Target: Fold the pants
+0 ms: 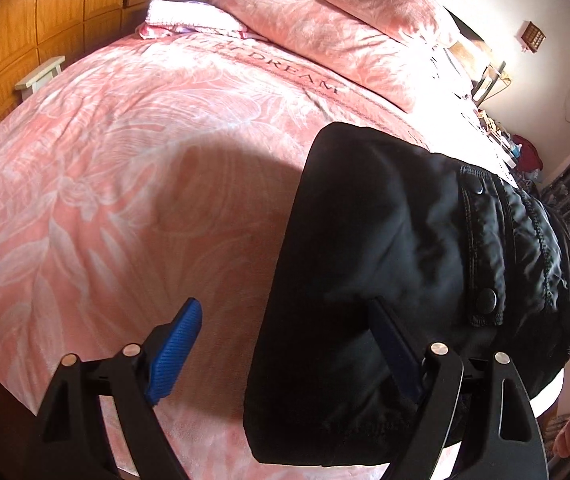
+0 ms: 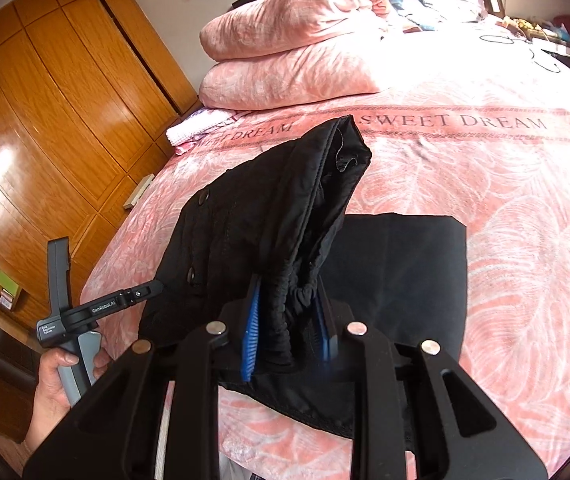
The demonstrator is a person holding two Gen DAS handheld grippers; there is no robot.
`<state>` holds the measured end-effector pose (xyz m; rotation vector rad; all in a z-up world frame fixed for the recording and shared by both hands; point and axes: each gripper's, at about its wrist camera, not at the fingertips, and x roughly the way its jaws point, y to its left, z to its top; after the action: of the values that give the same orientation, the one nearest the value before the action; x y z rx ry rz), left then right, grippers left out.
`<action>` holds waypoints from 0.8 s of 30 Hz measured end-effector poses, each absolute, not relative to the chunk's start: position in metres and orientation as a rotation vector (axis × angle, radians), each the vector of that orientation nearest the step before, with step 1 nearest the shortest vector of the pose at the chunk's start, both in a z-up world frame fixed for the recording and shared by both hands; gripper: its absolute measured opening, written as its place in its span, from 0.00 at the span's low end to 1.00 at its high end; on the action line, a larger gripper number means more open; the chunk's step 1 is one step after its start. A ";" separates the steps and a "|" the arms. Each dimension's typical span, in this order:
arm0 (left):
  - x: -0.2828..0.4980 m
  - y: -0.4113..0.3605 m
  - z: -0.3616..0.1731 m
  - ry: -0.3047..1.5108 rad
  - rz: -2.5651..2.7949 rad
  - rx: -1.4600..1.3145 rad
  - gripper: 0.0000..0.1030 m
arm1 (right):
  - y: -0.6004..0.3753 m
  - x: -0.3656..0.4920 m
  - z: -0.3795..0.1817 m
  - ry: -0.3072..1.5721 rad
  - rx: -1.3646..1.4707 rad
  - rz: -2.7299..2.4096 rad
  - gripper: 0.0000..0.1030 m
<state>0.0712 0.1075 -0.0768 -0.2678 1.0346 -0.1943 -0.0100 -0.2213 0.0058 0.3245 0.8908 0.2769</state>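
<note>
Black pants (image 2: 245,220) hang bunched from my right gripper (image 2: 287,332), which is shut on their elastic waistband. Part of the pants (image 2: 405,264) still lies flat on the pink bedspread (image 2: 505,200). In the left wrist view the pants (image 1: 385,220) fill the right side, with snap buttons showing. My left gripper (image 1: 285,308) stands open. Its left blue pad (image 1: 177,352) is over bare bedspread, and its right pad (image 1: 397,352) lies against the dark cloth. The cloth's left edge reaches in between the fingers, unpinched.
Two pink pillows (image 2: 285,40) are stacked at the head of the bed, with a folded white towel (image 2: 193,128) beside them. A wooden wardrobe (image 2: 45,120) lines the left side. Cables and small clutter (image 2: 545,32) lie at the far right. A hand (image 2: 57,384) holds the left gripper.
</note>
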 end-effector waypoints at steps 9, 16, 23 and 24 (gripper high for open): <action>0.069 0.076 -0.081 1.054 -0.241 -0.194 0.83 | -0.268 -0.035 -0.025 0.960 0.370 0.173 0.23; 0.071 0.061 -0.087 1.061 -0.248 -0.141 0.84 | -0.275 -0.040 -0.061 1.044 0.351 0.120 0.34; 0.068 0.055 -0.085 1.059 -0.260 -0.117 0.84 | -0.278 -0.040 -0.034 0.998 0.285 0.099 0.58; 0.068 0.053 -0.084 1.057 -0.263 -0.109 0.84 | -0.280 -0.038 -0.028 0.984 0.282 0.102 0.58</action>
<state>0.0680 0.0532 -0.0842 -0.1089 1.0574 -0.2630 -0.0378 -0.2796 -0.0279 0.2823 0.9839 0.1015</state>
